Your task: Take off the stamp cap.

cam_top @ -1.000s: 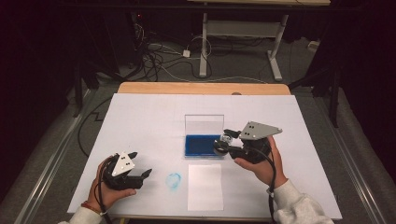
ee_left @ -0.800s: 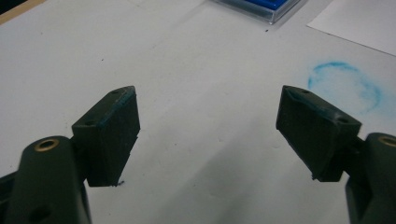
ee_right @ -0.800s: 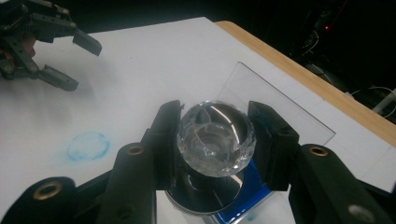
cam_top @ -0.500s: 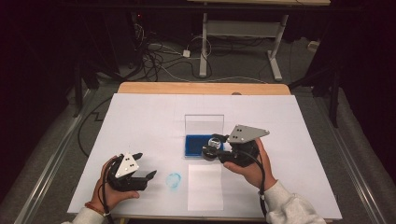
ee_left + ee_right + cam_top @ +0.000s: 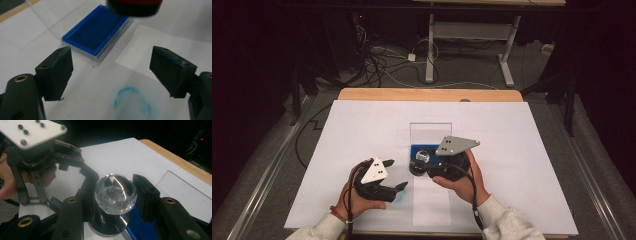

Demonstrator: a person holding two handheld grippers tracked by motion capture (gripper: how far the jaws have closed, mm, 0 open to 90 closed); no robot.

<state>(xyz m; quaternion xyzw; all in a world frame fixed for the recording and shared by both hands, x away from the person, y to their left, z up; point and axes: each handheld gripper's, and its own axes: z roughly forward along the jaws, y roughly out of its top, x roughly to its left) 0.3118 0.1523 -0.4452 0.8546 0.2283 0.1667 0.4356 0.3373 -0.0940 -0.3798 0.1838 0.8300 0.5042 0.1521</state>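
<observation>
Up close, the stamp (image 5: 115, 191) shows a faceted crystal knob.

overhead forward-down, two close fingers-mounted views

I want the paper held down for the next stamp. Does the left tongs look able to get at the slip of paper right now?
Probably yes: the left tongs stand open just above the paper beside the blue print, with nothing between.
</observation>
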